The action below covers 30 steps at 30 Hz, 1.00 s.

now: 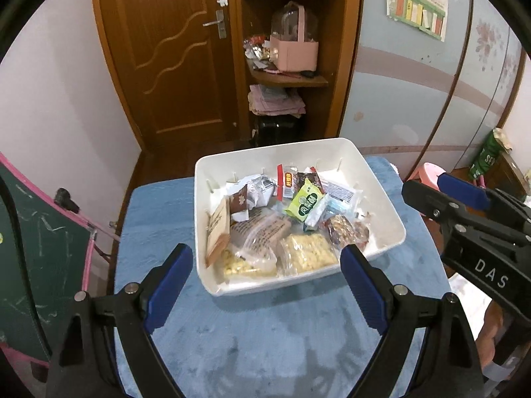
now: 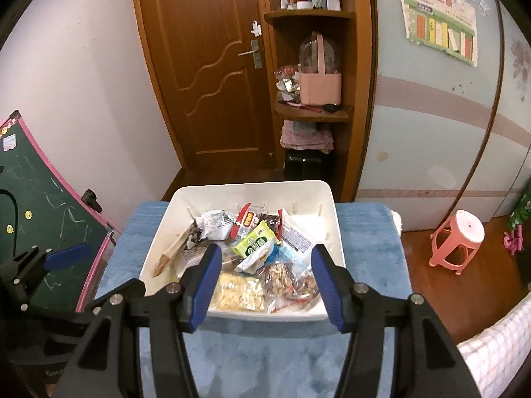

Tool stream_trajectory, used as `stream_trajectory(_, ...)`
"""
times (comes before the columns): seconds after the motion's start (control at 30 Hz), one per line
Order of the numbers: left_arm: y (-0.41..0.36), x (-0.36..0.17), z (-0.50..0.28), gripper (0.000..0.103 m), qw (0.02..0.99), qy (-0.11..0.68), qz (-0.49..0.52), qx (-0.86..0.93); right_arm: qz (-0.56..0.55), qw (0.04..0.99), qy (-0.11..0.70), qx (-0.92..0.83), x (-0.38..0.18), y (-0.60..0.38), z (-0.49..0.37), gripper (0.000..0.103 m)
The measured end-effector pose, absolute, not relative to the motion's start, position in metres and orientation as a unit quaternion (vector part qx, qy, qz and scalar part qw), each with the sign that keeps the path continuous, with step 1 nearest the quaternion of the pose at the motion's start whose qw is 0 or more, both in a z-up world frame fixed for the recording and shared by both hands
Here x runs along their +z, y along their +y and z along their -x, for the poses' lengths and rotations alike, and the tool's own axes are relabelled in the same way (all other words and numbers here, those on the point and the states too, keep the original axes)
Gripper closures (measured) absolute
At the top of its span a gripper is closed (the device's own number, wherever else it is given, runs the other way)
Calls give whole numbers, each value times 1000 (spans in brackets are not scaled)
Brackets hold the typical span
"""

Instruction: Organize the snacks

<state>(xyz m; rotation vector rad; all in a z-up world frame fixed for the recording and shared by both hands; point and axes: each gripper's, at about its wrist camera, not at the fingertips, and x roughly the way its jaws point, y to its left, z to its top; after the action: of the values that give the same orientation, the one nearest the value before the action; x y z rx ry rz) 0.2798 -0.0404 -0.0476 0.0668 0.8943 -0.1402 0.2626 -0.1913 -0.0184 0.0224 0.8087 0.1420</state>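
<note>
A white plastic bin [image 1: 381,209] [image 2: 332,212] stands on a blue-covered table [image 1: 265,331] [image 2: 265,358]. Several snack packets fill it, among them a green packet [image 1: 303,206] [image 2: 254,243], pale cracker bags [image 1: 307,254] [image 2: 237,293] and a brown packet [image 1: 217,232]. My left gripper [image 1: 267,272] hangs open over the table's near side, short of the bin, nothing between its blue pads. My right gripper [image 2: 267,278] stands open above the bin's near rim, holding nothing. It also shows at the right edge of the left wrist view [image 1: 464,199].
A green chalkboard with a pink frame [image 1: 36,248] [image 2: 39,219] leans at the left. Behind the table are a wooden door [image 1: 172,49] and corner shelves with a pink basket [image 1: 293,49]. A pink stool [image 2: 458,242] stands on the floor at the right.
</note>
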Motion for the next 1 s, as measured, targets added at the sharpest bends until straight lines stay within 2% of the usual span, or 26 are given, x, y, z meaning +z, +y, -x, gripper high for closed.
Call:
stream_trajectory(0.27, -28, -7, -216, 13, 912, 407, -27, -50, -1, 925, 375, 63, 15, -184, -203, 46)
stream_trajectory(0.43, -18, 5, -171, 6, 920, 389, -12, -49, 6, 926, 371, 63, 26, -182, -160, 46)
stream_trajectory(0.73, -10, 4, -113, 5, 920, 392, -1, -27, 0, 926, 370, 75, 33, -184, -99, 46)
stream_trajectory(0.83, -10, 1, -96, 1, 918, 395, -12, -19, -1, 927, 368, 71, 29, -184, -81, 46)
stream_trajectory(1.0, -12, -8, -66, 1, 925, 380, -13, -14, -24, 925, 370, 80, 21, -182, -55, 46)
